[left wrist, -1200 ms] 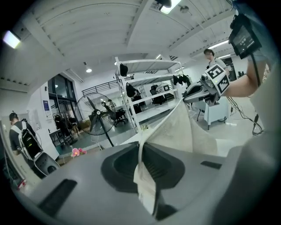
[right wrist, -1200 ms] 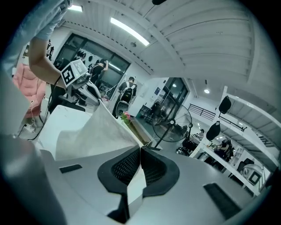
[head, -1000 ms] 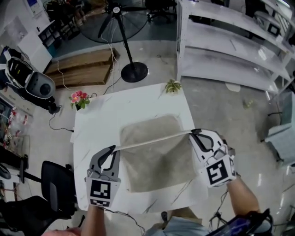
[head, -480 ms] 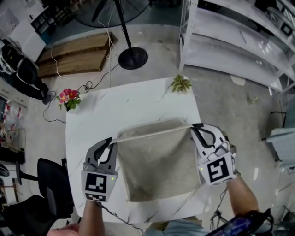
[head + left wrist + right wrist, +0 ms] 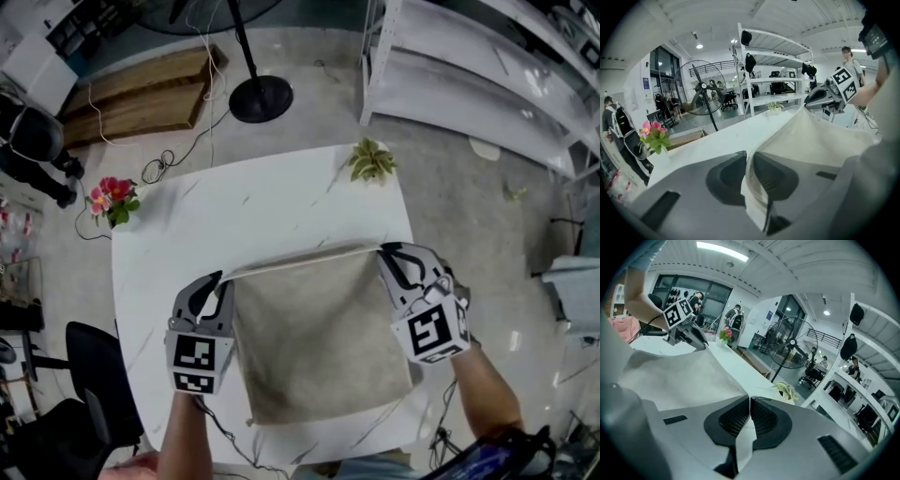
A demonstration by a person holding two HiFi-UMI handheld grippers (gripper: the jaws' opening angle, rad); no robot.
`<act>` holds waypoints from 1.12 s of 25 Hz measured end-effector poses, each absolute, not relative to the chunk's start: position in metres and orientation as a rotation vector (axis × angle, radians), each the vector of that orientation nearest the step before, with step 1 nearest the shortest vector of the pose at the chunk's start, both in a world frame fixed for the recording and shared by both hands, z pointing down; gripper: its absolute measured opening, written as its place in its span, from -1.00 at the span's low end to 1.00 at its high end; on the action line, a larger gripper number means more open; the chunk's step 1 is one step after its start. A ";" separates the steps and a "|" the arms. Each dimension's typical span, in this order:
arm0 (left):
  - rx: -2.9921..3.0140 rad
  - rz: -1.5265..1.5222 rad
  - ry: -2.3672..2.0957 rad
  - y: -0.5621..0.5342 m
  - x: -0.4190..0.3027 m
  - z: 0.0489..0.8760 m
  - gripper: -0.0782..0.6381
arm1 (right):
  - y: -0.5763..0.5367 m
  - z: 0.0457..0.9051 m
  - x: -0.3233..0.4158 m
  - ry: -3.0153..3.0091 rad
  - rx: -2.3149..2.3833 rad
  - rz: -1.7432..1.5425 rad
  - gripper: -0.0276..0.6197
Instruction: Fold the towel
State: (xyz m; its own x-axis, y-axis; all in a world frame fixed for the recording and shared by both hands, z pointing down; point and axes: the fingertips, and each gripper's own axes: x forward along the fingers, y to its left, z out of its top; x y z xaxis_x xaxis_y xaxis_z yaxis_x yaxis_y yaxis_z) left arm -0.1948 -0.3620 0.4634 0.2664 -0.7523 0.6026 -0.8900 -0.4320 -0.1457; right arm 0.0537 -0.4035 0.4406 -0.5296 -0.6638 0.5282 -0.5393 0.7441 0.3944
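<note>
A beige towel (image 5: 319,337) lies doubled on the white table (image 5: 234,216), with its far edge stretched taut between my two grippers. My left gripper (image 5: 221,281) pinches the far left corner. In the left gripper view several cloth layers (image 5: 752,183) sit between its jaws (image 5: 749,159), which have just been opening a little while the pads still touch the cloth. My right gripper (image 5: 384,251) is shut on the far right corner, and the cloth (image 5: 743,446) shows thin between its pads (image 5: 750,405). Both grippers are low, close over the tabletop.
A small green plant (image 5: 372,161) stands at the table's far right corner, and pink flowers (image 5: 111,199) at its left edge. On the floor beyond are a fan base (image 5: 260,97), wooden boards (image 5: 141,89) and white shelving (image 5: 469,66). A black chair (image 5: 89,375) is at the near left.
Both grippers have carried the held towel edge forward and down. The raised edge now lies over the towel's far edge, covering the lower layer.
</note>
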 end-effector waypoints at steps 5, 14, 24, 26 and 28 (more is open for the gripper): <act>2.247 0.974 -1.538 -0.371 -0.201 0.494 -0.59 | -0.418 0.472 0.050 -2.231 0.872 -0.204 -0.81; 2.217 0.959 -1.550 -0.382 -0.206 0.514 -0.52 | -0.431 0.509 0.050 -2.154 0.825 -0.178 -0.76; 2.185 0.753 -1.486 -0.381 -0.211 0.501 -0.01 | -0.437 0.492 0.046 -2.235 0.880 -0.142 -0.67; 2.208 0.747 -1.500 -0.377 -0.216 0.487 0.07 | -0.437 0.471 0.046 -2.319 0.928 -0.105 -0.61; 2.225 0.739 -1.522 -0.371 -0.222 0.470 0.10 | -0.432 0.452 0.044 -2.371 0.950 -0.095 -0.59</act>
